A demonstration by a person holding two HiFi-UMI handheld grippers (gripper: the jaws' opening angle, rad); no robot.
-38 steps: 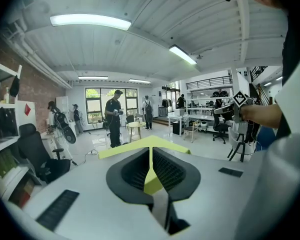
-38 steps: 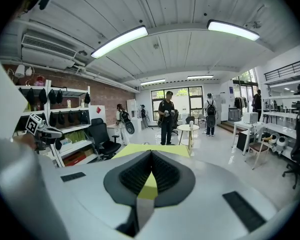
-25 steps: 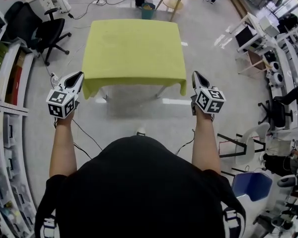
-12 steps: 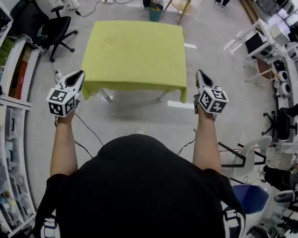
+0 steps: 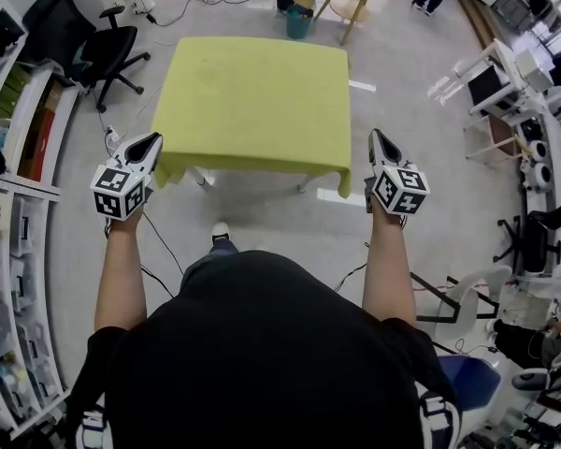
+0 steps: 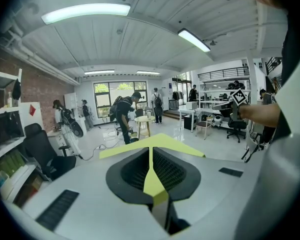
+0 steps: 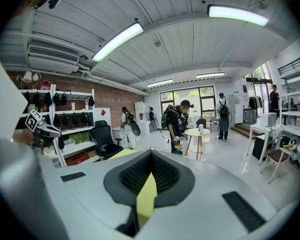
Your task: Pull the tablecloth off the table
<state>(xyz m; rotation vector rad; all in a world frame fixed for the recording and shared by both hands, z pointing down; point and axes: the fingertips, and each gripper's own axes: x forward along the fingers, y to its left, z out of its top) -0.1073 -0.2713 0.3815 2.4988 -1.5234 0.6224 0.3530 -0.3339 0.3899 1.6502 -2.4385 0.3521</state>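
Now the yellow-green tablecloth [image 5: 252, 101] lies spread flat over the desk [image 5: 203, 178], of which only the legs show under the near hem. The left tongs [image 5: 149, 145] are closed on the near left corner of the cloth; in the left gripper view a thin yellow strip is pinched between the jaws. The right tongs [image 5: 378, 141] are closed on the near right corner in the same way, with a yellow strip between the jaws in the right gripper view. A black office chair [image 5: 101, 52] stands at the left of the desk, apart from it.
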